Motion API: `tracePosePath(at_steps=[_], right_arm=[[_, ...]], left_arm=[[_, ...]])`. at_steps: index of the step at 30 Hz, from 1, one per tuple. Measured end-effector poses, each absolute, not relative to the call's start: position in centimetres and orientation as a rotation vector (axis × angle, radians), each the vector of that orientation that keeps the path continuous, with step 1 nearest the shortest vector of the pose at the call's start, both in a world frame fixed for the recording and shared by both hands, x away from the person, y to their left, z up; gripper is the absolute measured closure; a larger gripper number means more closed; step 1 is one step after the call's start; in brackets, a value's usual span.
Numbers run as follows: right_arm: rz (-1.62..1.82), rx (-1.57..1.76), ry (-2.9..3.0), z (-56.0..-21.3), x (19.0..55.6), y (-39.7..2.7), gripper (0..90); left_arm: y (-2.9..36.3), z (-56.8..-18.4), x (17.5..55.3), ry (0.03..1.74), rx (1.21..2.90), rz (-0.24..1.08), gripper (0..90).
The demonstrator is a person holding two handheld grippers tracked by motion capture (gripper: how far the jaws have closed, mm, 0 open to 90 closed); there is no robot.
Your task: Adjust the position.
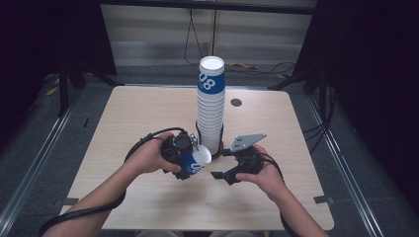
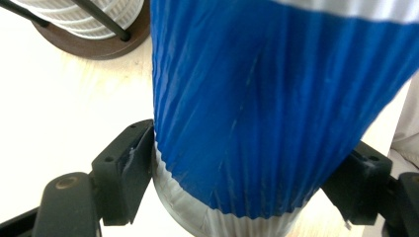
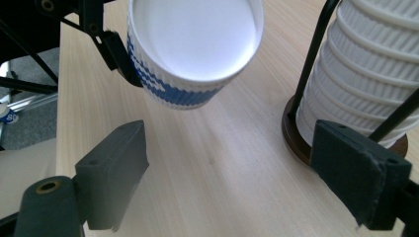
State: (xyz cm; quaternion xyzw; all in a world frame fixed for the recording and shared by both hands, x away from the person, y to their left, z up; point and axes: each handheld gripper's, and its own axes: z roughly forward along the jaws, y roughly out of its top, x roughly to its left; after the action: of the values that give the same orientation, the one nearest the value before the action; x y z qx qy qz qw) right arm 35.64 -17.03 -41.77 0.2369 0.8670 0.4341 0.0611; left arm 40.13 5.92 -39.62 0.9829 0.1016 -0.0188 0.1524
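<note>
Blue-and-white ribbed paper cup (image 2: pixel 257 98) sits pinched between the left gripper (image 1: pixel 184 157) jaws: in the left gripper view both black pads press the fluted sleeve near the cup's base, one on each side, with the plain white bottom rim poking out below them toward the camera. Cup wall is fine vertical corrugation, tapered, blue band with a white strip at the mouth end. In the high view the cup lies tilted, open mouth facing the right gripper (image 1: pixel 223 164), white print on the blue showing. Right gripper jaws are spread wide with nothing between them; in the right gripper view the held cup's round white interior hangs above and ahead of its left-hand jaw, off the table, clear of both pads. Tall stack of nested ribbed cups (image 1: pixel 211 103) stands beyond the right-hand jaw, close to it, on a round dark-brown base (image 3: pixel 291 136) with thin black upright rods (image 3: pixel 316 52) alongside; the stack is white rims mostly, top cup blue with white print. Pale wood-grain table (image 1: pixel 133 118), matte, rounded corners, small dark round grommet (image 1: pixel 236 102) past the stack. Grey three-cornered plate (image 1: pixel 248 140) sits on top of the right gripper. Both hands wrap the gripper bodies, black cables trailing back along the forearms.
</note>
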Motion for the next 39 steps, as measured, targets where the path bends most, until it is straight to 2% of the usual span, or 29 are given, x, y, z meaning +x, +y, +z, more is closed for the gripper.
tracePosePath(at_steps=[39], right_arm=[[1.343, 0.660, 2.660, -41.4, 35.7, -15.8, 15.7]], left_arm=[[4.0, -39.9, 39.6, 0.205, 2.815, -0.067, 21.7]])
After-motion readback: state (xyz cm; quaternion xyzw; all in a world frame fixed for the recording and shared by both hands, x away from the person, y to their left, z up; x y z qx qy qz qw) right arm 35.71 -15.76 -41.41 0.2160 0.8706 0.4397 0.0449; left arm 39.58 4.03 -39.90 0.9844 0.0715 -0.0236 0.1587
